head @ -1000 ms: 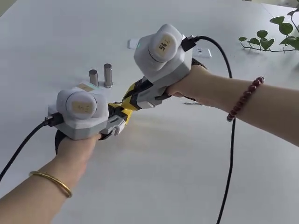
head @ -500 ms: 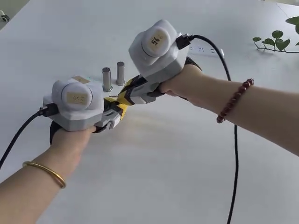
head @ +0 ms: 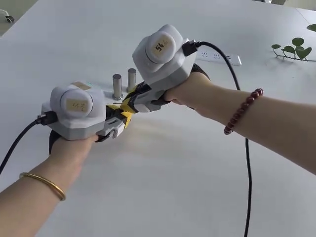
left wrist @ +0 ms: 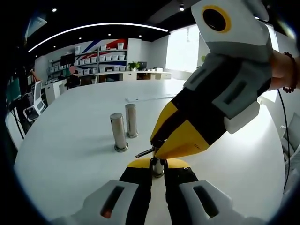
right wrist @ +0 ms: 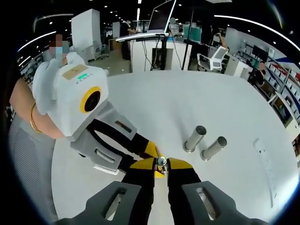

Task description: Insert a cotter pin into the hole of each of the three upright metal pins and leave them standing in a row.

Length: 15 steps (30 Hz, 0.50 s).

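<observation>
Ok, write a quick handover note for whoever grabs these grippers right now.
Left gripper: shut on a metal pin.
Right gripper: shut on a cotter pin, tip at that pin's upper end; cannot tell if it is through the hole.
Two other metal pins stand side by side on the white table, no cotter visible in either.
Left to do: seat this cotter, stand the pin in the row, then the other two.

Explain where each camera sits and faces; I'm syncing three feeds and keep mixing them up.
Head view: on the headset, looking down at the table; both forearms show.
Left gripper view: on the left hand-held gripper, looking along jaws shut on a metal pin; a beaded wrist shows.
Right gripper view: on the right hand-held gripper, holding a cotter pin, facing the left one; a bangled arm shows.
Shared: all see the two standing pins.
</observation>
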Each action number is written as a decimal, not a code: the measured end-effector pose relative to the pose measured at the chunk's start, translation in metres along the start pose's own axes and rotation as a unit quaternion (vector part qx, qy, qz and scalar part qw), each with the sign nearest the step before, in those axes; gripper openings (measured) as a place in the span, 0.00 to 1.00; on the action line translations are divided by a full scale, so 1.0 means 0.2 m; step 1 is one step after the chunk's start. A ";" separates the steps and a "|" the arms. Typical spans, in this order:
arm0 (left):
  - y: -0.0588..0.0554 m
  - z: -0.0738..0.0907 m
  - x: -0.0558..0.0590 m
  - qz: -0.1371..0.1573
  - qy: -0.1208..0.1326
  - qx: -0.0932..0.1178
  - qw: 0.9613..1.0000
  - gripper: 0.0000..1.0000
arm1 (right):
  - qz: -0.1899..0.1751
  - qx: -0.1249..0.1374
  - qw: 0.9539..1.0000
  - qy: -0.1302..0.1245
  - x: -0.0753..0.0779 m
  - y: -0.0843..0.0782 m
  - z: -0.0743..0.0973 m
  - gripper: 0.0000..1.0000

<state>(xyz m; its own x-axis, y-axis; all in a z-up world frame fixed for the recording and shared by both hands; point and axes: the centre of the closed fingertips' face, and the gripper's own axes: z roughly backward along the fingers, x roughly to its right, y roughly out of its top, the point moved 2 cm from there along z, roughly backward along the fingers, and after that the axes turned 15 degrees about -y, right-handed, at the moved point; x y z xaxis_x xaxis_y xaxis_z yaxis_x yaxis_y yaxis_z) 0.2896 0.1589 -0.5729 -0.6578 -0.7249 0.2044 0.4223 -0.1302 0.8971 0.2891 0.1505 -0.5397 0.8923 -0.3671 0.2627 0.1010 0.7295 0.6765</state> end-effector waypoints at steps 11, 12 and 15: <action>-0.03 -0.01 0.00 -0.002 0.003 -0.016 1.000 0.08 | 0.027 -0.007 1.000 -0.001 0.00 -0.02 0.01 0.05; -0.03 0.00 0.00 -0.002 0.003 -0.018 1.000 0.08 | 0.030 -0.005 1.000 -0.001 0.00 -0.02 0.01 0.05; -0.04 -0.01 0.01 -0.001 0.003 -0.020 1.000 0.08 | 0.020 -0.006 1.000 -0.001 0.00 -0.02 0.01 0.05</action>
<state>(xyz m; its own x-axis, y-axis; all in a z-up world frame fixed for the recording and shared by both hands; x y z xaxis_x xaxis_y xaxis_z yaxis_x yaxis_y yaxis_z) 0.2861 0.1585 -0.5805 -0.6552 -0.7286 0.1996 0.4450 -0.1587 0.8814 0.2878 0.1463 -0.5417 0.8949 -0.3391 0.2901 0.0711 0.7501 0.6575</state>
